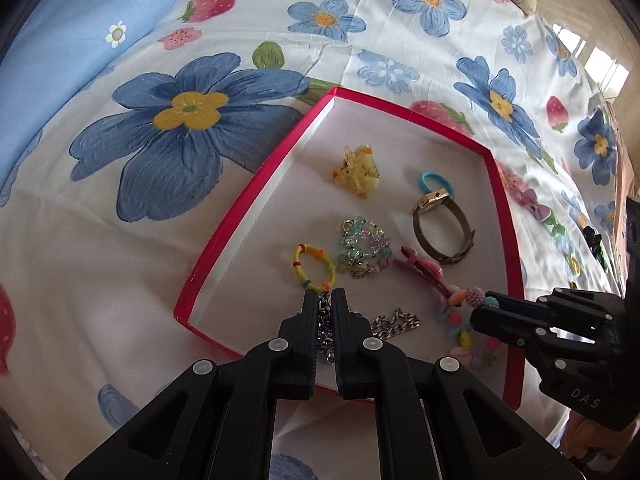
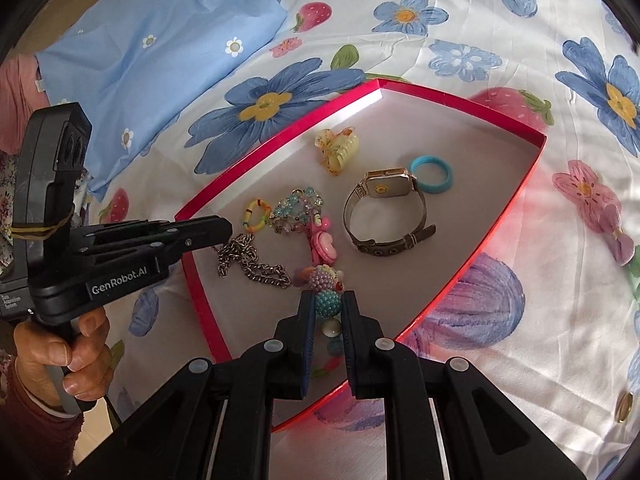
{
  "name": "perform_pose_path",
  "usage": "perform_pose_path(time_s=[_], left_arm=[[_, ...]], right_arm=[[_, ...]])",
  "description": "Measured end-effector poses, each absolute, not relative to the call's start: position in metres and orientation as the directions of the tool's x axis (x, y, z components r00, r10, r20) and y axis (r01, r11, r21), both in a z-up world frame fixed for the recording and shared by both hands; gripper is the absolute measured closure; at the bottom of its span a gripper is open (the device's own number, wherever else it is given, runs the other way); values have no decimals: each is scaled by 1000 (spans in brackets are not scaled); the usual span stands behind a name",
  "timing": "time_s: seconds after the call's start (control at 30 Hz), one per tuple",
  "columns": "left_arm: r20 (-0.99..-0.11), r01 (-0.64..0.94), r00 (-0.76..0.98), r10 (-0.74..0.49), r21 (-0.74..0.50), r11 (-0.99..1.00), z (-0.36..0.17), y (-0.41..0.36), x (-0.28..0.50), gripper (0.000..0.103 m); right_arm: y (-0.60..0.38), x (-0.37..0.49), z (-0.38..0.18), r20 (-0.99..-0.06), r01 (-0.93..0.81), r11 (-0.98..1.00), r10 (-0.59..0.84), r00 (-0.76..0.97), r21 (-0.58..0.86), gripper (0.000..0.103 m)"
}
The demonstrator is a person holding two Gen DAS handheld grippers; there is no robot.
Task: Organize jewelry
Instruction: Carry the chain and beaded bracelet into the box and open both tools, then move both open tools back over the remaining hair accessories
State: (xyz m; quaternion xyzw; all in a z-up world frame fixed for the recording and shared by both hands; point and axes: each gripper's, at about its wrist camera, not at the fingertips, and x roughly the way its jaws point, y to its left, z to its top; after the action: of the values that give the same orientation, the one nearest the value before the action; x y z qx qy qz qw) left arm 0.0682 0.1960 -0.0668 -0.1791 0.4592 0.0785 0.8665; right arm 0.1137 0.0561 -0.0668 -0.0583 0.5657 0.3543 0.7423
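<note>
**Ana:** Left wrist view has the left gripper (image 1: 329, 294) pressed together on the silver chain (image 1: 394, 322), right at the near edge of the red box (image 1: 256, 196). Links hang bunched between the pads, and the rest trails to the right across the white floor of the box.

**Ben:** And the other claw?

**Ana:** The right gripper (image 2: 328, 300) pinches the beaded charm string (image 2: 326, 280) by its turquoise pearl ball; the purple ball sits just past the fingertips, inside the box too.

**Ben:** Everything else loose?

**Ana:** Yes. The yellow hair tie (image 1: 314, 266) lies just beyond the left tips, the crystal bracelet (image 1: 364, 248) beside it, the watch (image 2: 384, 216) further back with the blue ring (image 2: 432, 174) near its face, and the amber hair claw (image 1: 358, 172) towards the far corner.

**Ben:** Any writing?

**Ana:** "GenRobot.AI" on the left gripper's body in the right wrist view, and "DAS" on the right one. The smaller print by the hand (image 2: 64, 344) is too small to read.
</note>
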Motion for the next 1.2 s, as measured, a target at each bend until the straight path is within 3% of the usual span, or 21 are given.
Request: perform_pose_path(time_s=[0.17,0.23,0.3,0.53,0.57,0.6,0.63,0.7,1.0,1.2], left_arm=[[-832,-306,554,-19,-224,925,-72,194,71,97],[-835,-309,551,-15,-221,925,-73,194,72,93],[-837,-316,547,-8,-216,924,-73,194,71,82],[-828,-316,560,3,-210,925,-66,190,67,79],[-826,-317,563,3,-213,924,-64,190,66,75],[-822,-320,569,5,-216,922,-62,190,64,66],[-820,-323,573,8,-217,921,-59,190,63,63],[-814,-322,581,13,-215,922,-55,189,59,60],[-792,-311,611,7,-232,922,-33,180,46,45],[-773,-274,634,-24,-253,928,-18,164,38,43]], right_arm=[[55,114,-66,-878,-590,741,466,105,323,89],[54,114,-66,-876,-586,741,471,105,328,89],[54,114,-65,-873,-583,741,476,105,334,89],[47,116,-60,-856,-560,748,501,124,357,84],[46,116,-59,-853,-556,747,507,125,363,83],[44,116,-57,-848,-554,746,515,127,370,78],[42,116,-55,-843,-549,747,521,135,374,69],[37,116,-50,-832,-540,749,534,148,384,64],[0,117,-30,-803,-474,782,552,224,405,64],[-37,112,-19,-797,-426,814,534,283,394,60]])
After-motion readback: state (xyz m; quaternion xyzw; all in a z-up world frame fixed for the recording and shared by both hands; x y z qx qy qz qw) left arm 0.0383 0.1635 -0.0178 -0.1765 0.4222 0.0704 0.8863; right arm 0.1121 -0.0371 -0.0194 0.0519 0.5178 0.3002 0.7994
